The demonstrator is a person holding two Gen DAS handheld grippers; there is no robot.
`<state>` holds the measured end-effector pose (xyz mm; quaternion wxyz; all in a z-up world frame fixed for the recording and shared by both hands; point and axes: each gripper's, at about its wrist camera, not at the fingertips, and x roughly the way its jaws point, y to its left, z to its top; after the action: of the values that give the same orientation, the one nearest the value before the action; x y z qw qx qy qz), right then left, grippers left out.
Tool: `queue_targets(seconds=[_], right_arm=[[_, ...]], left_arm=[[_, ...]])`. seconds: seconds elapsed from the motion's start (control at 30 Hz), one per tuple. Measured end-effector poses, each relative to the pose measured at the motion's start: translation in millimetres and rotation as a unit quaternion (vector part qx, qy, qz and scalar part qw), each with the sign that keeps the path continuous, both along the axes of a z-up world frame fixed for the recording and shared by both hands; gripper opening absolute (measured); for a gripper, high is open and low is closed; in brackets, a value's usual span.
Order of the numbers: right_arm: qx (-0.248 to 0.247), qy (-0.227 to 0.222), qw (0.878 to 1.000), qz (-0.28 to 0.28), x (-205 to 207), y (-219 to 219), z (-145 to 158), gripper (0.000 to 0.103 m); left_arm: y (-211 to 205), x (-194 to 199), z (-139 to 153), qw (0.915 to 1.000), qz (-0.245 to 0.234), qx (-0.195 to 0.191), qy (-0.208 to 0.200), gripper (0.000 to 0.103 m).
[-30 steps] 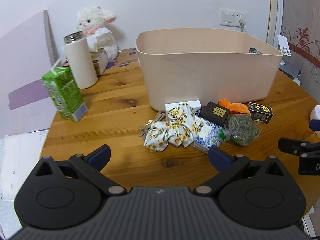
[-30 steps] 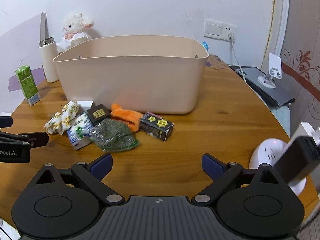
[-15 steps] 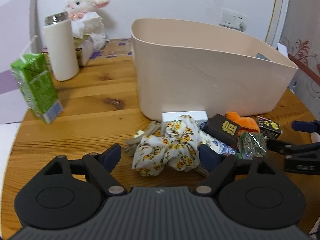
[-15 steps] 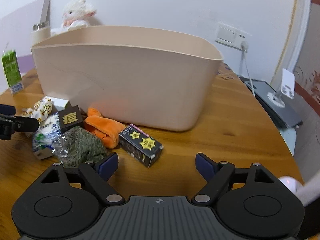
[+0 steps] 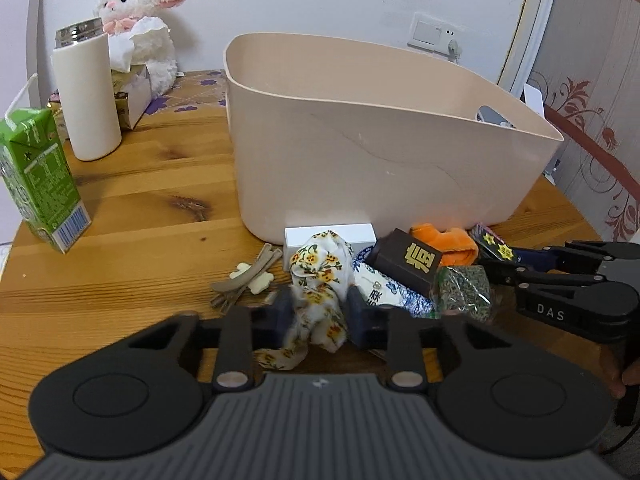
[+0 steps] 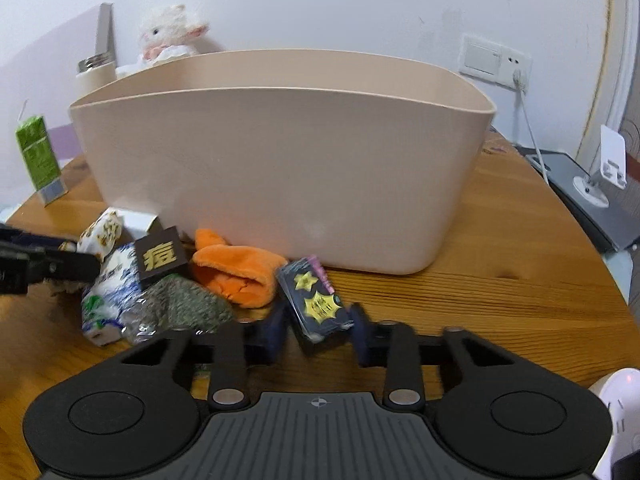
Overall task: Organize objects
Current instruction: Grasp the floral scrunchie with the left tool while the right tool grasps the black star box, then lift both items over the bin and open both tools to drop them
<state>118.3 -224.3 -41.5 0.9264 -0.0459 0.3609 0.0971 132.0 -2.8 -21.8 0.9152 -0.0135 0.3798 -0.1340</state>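
A beige plastic tub [image 5: 384,148] [image 6: 280,168] stands on the round wooden table [image 5: 140,216]. In front of it lies a pile: a floral cloth [image 5: 320,276], a black box with a gold character [image 5: 408,266] [image 6: 160,256], an orange plush piece [image 5: 444,240] [image 6: 236,272], a green-grey packet [image 5: 464,292] [image 6: 188,304], a blue-white packet [image 6: 108,284]. My left gripper [image 5: 318,314] is shut on the floral cloth. My right gripper [image 6: 318,330] is shut on a black box with yellow stars [image 6: 314,300].
A green drink carton [image 5: 38,176], a white tumbler [image 5: 86,96], a tissue box and a plush lamb [image 5: 140,28] stand at the table's left back. Hair clips [image 5: 244,280] lie left of the pile. A white device [image 6: 616,404] sits at the right edge.
Both grippers moved forward to the pile and closed. The left took hold of the floral cloth, the right took hold of the black starred box, which is now tilted up.
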Motion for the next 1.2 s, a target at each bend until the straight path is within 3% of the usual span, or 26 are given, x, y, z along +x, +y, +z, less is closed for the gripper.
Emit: queue_targets(seconds=[0.13,0.33,0.7,1.0,1.2], right_arm=[[-0.013,0.003,1.0,0.014,-9,5,2,0.022],[-0.013,-0.004,1.0,0.005,-26,6,10,0.022],[0.012,-0.096,0.995,-0.018,-52,-5,80,0.022],[0.043,-0.134,0.989,-0.049,-31,-26,119,0.022],[0.051,-0.136,0.987,-0.062,-6,-22,126,0.022]], left_arm=[[0,-7,4,0.9998,-0.001,0.017,-0.003,0.012],[4,-21,13,0.9995,0.001,0.029,-0.012,0.011],[25,-41,74,0.9955,0.031,0.021,-0.087,0.011],[26,-12,131,0.9866,0.045,0.026,-0.155,0.011],[-1,30,141,0.9874,0.019,0.025,-0.155,0.011]])
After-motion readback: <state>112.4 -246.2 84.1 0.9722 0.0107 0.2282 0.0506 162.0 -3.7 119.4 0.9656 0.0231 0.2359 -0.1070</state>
